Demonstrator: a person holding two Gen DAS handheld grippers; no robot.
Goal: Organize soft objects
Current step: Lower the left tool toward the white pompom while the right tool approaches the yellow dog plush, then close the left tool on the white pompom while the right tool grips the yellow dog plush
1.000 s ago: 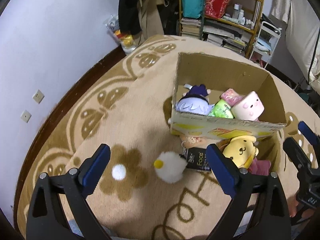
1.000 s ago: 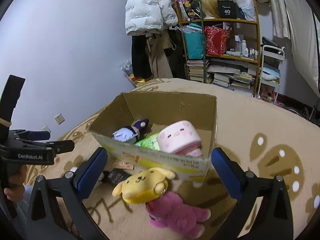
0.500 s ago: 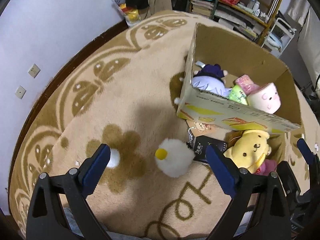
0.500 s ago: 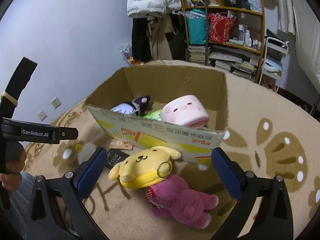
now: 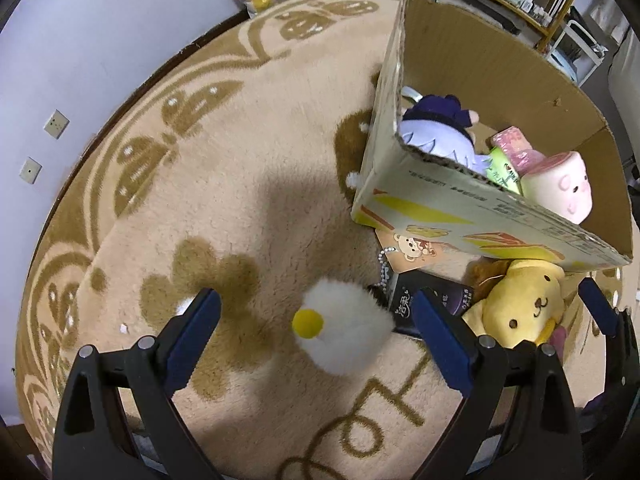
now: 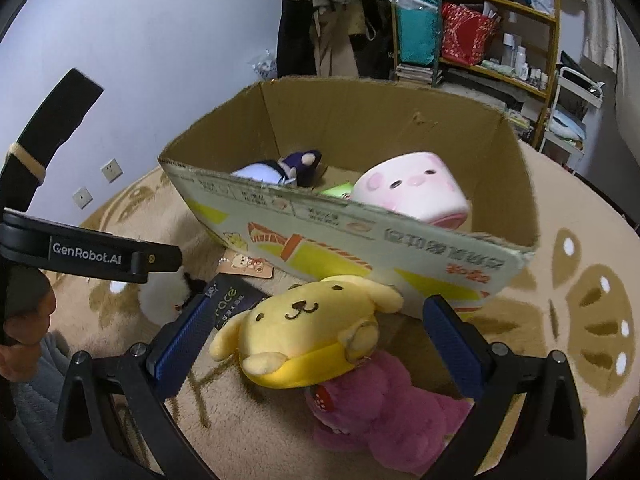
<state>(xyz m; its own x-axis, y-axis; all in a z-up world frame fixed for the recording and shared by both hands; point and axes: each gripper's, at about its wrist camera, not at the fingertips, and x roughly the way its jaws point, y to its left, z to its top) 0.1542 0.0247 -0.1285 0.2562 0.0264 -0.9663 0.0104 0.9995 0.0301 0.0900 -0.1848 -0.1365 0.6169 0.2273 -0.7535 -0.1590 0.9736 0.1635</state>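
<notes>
Plush toys (image 6: 308, 344) lie untouched between both tools (image 5: 316, 332) (image 6: 320, 340), each gaping wide and empty.

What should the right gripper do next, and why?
Probably lower the right gripper and close on the yellow dog plush. Its jaws are open, the plush lies between them on the rug, outside the cardboard box.

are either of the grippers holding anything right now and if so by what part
Nothing is held. The left gripper is open around the white pompom, and the right gripper is open around the yellow dog plush.
</notes>
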